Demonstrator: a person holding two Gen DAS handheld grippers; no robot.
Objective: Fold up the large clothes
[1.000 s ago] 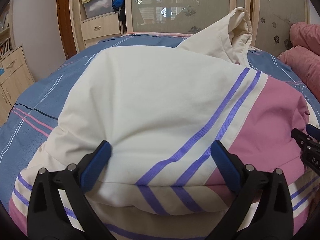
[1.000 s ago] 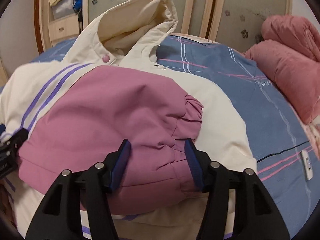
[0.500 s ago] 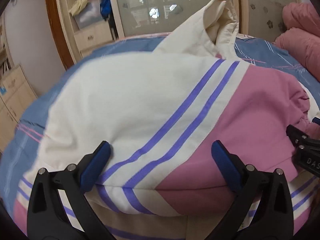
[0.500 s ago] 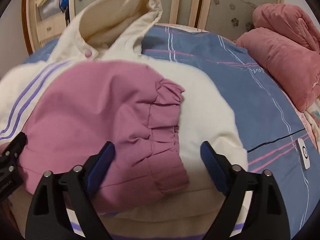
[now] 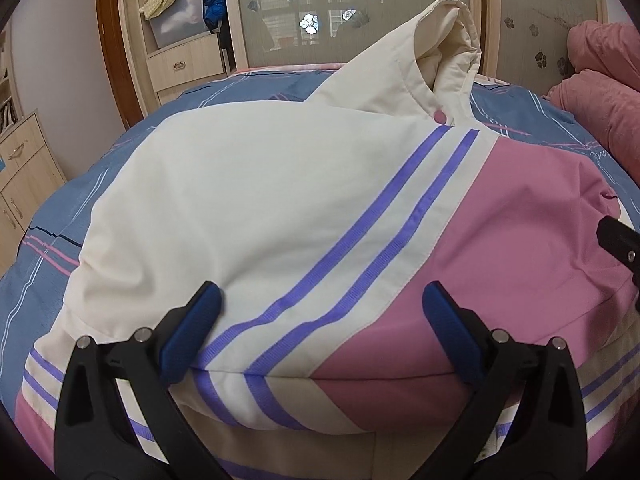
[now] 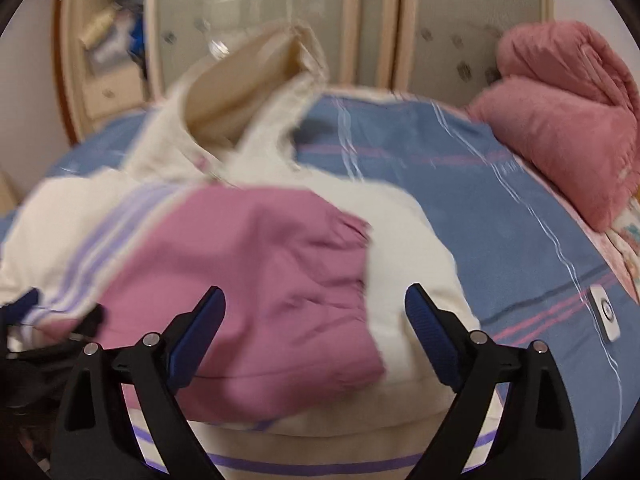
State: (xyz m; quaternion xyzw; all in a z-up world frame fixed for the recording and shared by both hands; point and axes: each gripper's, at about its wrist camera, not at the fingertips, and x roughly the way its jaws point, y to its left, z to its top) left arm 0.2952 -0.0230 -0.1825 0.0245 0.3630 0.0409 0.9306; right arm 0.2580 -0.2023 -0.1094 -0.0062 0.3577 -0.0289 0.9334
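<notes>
Left gripper (image 5: 322, 328): I read its jaws as spread wide, blue pads either side of the jacket's (image 5: 280, 200) near folded edge, clamping nothing. I see the jacket lying folded on the blue striped bedspread (image 5: 80, 200), cream body to the left, two purple stripes (image 5: 360, 240) running diagonally, pink panel (image 5: 520, 248) to the right. Its cream hood (image 5: 440, 60) stands up at the far end, toward the wardrobe (image 5: 180, 40). Right gripper (image 6: 316, 328): I read its jaws as equally wide apart, nothing between them, poised over the pink sleeve (image 6: 260, 280), which lies across the cream body. This view is motion-blurred, so I cannot tell whether the pads touch the fabric. Further right, a rolled pink blanket (image 6: 560, 128) rests on the bedspread, well apart from the jacket.
</notes>
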